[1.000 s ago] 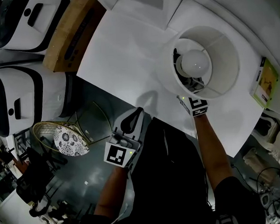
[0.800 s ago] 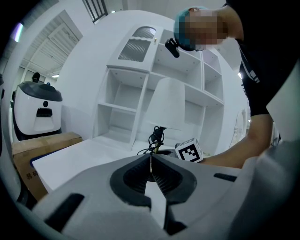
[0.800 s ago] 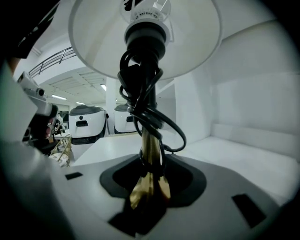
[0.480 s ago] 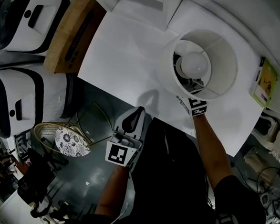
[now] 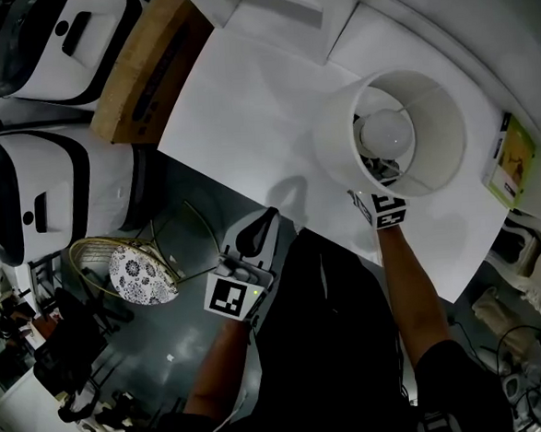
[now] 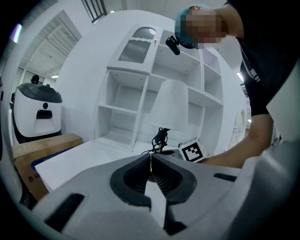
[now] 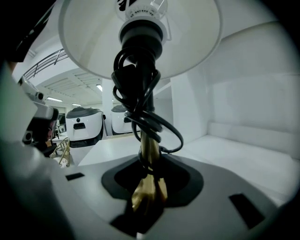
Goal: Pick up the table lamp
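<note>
Your table lamp (image 5: 339, 146) has tipped over slightly; your right gripper (image 7: 149, 187) is closing its jaws on the stem (image 7: 150, 145). Your left gripper (image 6: 151, 161) has its jaws together, empty.

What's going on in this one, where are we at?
A person holds a gripper in each hand at a white table. The right gripper is closing its jaws on the brass stem of the table lamp, just below the black cord coiled around it. Whether the lamp's base has left the table can't be seen. The left gripper is shut and empty, held short of the table's near edge.
</note>
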Tool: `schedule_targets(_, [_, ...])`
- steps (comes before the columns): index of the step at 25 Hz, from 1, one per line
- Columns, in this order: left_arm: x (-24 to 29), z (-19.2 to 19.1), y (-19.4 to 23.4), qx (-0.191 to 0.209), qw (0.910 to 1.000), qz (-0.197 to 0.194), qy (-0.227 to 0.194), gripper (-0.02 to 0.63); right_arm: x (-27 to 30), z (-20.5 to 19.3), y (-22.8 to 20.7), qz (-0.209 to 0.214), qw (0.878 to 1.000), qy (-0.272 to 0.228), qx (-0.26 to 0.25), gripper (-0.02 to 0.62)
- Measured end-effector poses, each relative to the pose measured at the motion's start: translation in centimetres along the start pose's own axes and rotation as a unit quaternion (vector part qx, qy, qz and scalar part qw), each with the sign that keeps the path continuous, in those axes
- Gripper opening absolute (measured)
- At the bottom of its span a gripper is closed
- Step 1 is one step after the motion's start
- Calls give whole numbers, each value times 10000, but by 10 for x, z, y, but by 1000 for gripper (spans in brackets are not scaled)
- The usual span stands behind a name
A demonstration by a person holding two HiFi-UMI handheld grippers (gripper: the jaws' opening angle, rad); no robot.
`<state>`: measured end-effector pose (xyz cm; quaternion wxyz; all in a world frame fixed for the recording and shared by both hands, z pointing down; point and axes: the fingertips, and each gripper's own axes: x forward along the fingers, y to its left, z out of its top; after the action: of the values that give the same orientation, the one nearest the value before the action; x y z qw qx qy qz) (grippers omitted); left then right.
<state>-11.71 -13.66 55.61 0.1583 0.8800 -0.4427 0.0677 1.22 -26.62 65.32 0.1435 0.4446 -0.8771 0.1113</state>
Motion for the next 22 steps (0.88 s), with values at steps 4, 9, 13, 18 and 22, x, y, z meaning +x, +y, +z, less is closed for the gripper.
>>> schedule_targets(4, [0,3,-1,-8,10000,-12,-1,19,-4,3,-2,-55,10000,1,-24,127])
schedule_targets(9, [2,13,-3,111,9999,-40,-70,18,-9,9,-6,-61,10000,2,11,127])
schedule_targets(13, [2,21,-7,131,9998,-67,-126,18,-18,14,-7,-107,9999,11,49,127])
schedule_targets(18, [2,32,-16,37,9998,-114,-146,18,-33,28,-11,-151,9999,70,-46,127])
schedule_targets(22, [-1,45,-24,108,9993,-208,-293,18,-47,39,-8,-107,9999,79,-12,127])
